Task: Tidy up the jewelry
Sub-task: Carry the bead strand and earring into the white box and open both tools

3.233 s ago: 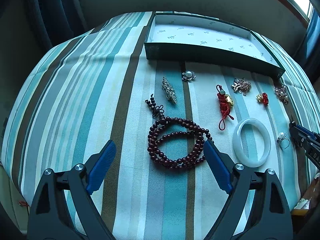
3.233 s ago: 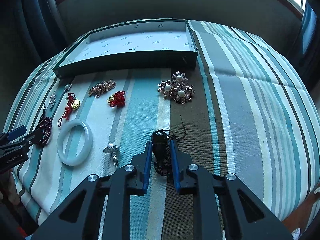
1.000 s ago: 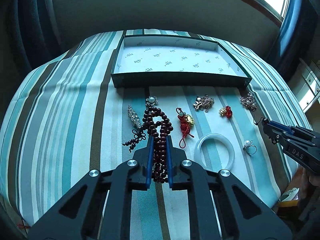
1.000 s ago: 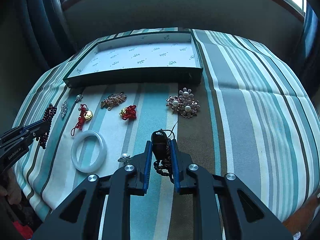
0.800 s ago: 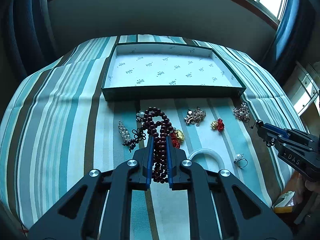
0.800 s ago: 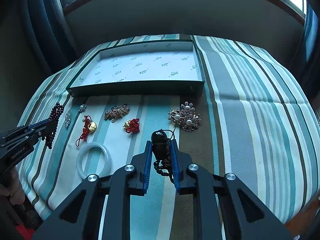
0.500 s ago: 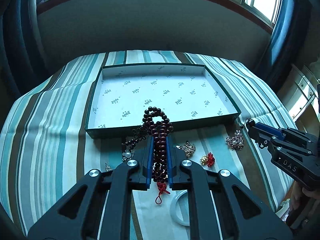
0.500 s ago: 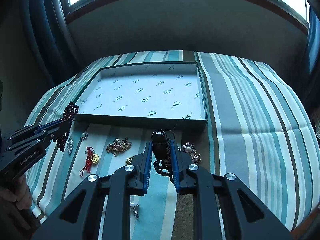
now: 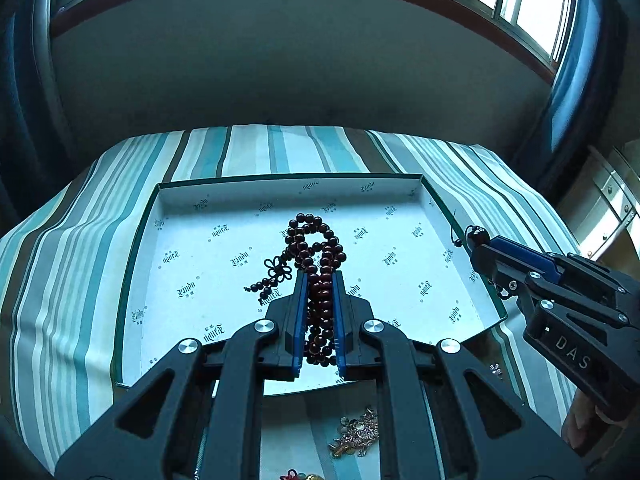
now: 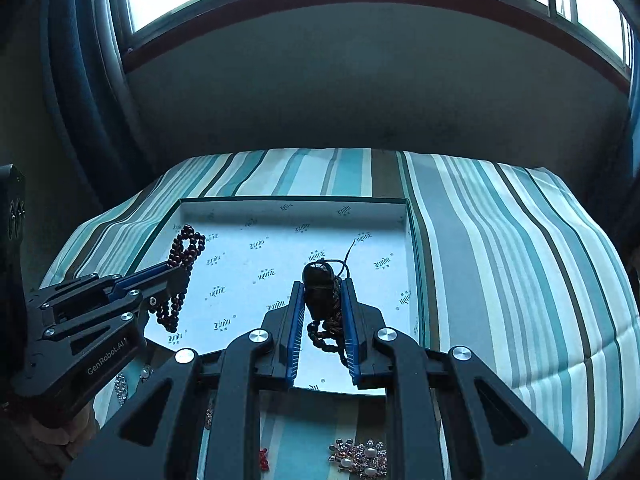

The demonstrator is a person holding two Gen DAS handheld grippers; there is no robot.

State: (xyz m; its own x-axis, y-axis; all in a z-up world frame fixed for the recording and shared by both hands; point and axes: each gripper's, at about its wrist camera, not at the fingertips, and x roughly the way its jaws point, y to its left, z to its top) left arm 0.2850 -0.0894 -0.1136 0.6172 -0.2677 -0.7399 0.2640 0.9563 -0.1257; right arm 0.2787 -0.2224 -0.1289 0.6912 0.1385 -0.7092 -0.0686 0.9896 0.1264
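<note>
My left gripper (image 9: 318, 276) is shut on a dark red bead necklace (image 9: 316, 240), which hangs above the white printed floor of the shallow green-rimmed box (image 9: 200, 240). My right gripper (image 10: 322, 280) is shut on a dark brown corded pendant (image 10: 320, 284) with beads dangling under it, over the right half of the same box (image 10: 248, 248). In the left wrist view the right gripper (image 9: 478, 240) reaches in from the right. The left gripper (image 10: 180, 270) with the red beads (image 10: 186, 244) shows at the left of the right wrist view.
The box lies on a teal, white and brown striped cloth (image 9: 60, 280). On the cloth in front of the box lie a gold and crystal brooch (image 9: 356, 432), a pearl flower brooch (image 10: 360, 456), a red knot charm (image 10: 263, 458) and other small pieces. A wall and windows stand behind.
Both grippers have moved forward from over the loose jewelry to over the box, still holding their pieces. The box now fills the middle of both views.
</note>
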